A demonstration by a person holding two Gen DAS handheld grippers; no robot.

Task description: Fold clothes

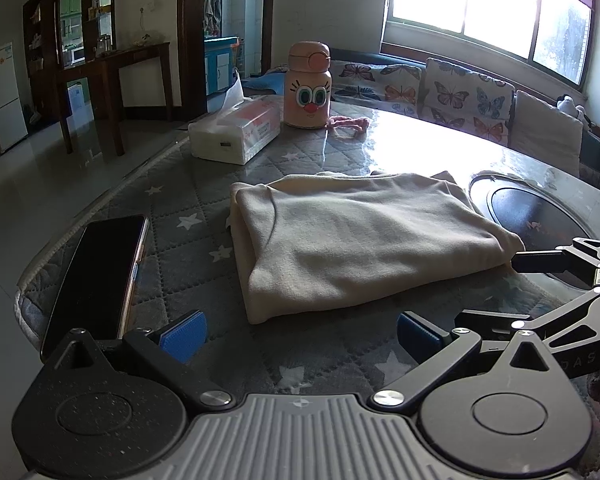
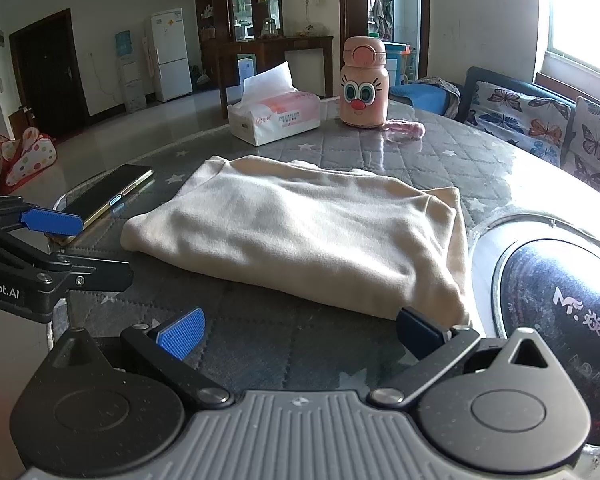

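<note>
A beige garment (image 1: 352,240) lies folded into a thick rectangle on the quilted star-pattern table (image 1: 188,200); it also shows in the right wrist view (image 2: 300,232). My left gripper (image 1: 300,334) is open and empty, just short of the garment's near edge. My right gripper (image 2: 300,332) is open and empty, its right fingertip close to the garment's near right corner. The right gripper shows from the side in the left wrist view (image 1: 548,280), and the left gripper shows at the left of the right wrist view (image 2: 76,244).
A black phone (image 1: 96,276) lies left of the garment. A tissue pack (image 1: 236,128), a pink cartoon-face bottle (image 1: 308,88) and a pink cord (image 1: 348,124) sit at the far side. A round induction cooker (image 2: 560,320) is set in the table at right. A butterfly-cushion sofa (image 1: 452,96) stands behind.
</note>
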